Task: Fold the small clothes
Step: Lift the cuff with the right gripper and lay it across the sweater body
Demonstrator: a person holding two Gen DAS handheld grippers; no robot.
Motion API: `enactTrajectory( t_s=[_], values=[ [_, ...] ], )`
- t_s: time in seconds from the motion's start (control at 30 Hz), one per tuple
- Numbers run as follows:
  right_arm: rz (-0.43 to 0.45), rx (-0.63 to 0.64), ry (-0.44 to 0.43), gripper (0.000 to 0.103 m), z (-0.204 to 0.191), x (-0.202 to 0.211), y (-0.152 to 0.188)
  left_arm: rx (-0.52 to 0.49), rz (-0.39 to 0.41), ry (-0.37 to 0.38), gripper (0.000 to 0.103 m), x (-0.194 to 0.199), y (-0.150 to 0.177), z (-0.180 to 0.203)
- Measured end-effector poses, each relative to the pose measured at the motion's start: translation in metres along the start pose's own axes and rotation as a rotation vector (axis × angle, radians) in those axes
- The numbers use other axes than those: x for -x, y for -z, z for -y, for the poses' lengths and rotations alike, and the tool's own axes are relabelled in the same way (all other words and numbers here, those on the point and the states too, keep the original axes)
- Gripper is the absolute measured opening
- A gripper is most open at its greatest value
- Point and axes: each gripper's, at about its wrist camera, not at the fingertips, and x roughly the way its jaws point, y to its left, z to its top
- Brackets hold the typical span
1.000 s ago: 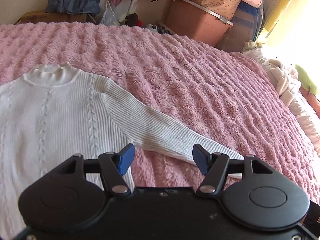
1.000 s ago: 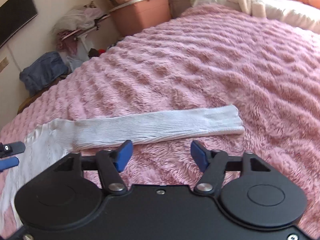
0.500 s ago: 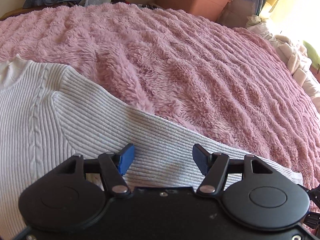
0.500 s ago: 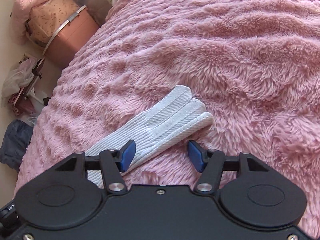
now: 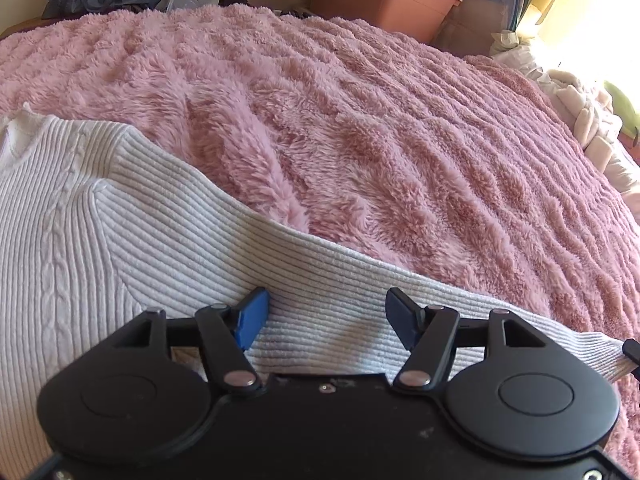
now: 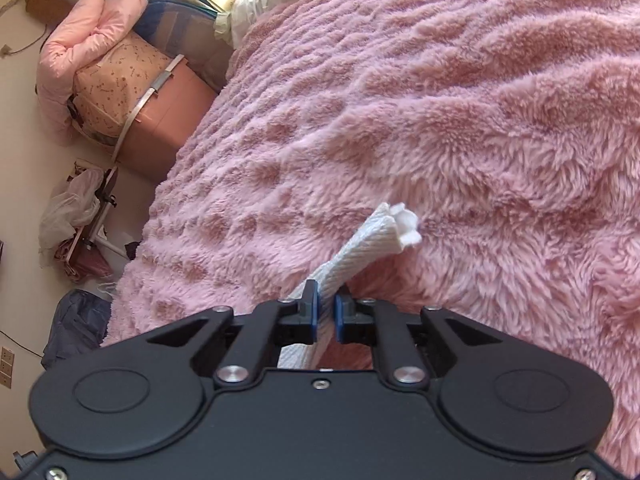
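A white ribbed sweater lies flat on the pink fluffy blanket, its long sleeve running to the right. My left gripper hovers low over the upper sleeve with its blue pads wide apart, so it is open and nothing is pinched. In the right wrist view my right gripper is shut on the sleeve's cuff end, which bunches up and pokes out beyond the pads.
Beyond the far edge of the bed stand a pink storage box with bedding stacked on it, a dark bag and loose clothes on the floor. White pillows lie at the bed's right side.
Both grippers came down to the sleeve. My right gripper rolled, settled over the cuff and closed on it, bunching the fabric. My left gripper dropped to the upper sleeve and stayed open.
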Motion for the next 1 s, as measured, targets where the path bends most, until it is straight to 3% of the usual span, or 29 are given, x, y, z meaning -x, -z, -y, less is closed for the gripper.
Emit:
enactTrajectory(
  t_s=[0.13,0.2,0.3,0.43,0.53,0.67,0.77,1.0],
  values=[
    [0.018,0.018,-0.104,0.009,-0.040,0.007,-0.009,0.070,0.089,0.034,0.068,0.057,-0.007,-0.015],
    [0.029,0.056,-0.170,0.009,-0.068,0.014,-0.011,0.090,0.121,0.009,0.068,0.089,-0.003,-0.028],
    [0.023,0.107,-0.283,0.009,-0.114,0.020,-0.004,0.124,0.131,-0.039,0.068,0.134,0.018,-0.055],
    [-0.032,0.143,-0.406,0.009,-0.163,0.026,0.018,0.212,0.098,-0.139,0.068,0.183,0.071,-0.093],
    [-0.100,0.179,-0.489,0.009,-0.199,0.025,0.042,0.294,0.068,-0.190,0.068,0.212,0.112,-0.116],
    [-0.169,0.248,-0.578,0.009,-0.241,0.026,0.082,0.396,0.027,-0.200,0.068,0.236,0.155,-0.139],
    [-0.252,0.271,-0.641,0.009,-0.266,0.021,0.113,0.443,0.007,-0.198,0.068,0.244,0.174,-0.151],
    [-0.400,0.385,-0.761,0.009,-0.312,0.022,0.194,0.504,0.045,-0.143,0.068,0.274,0.205,-0.167]
  ],
)
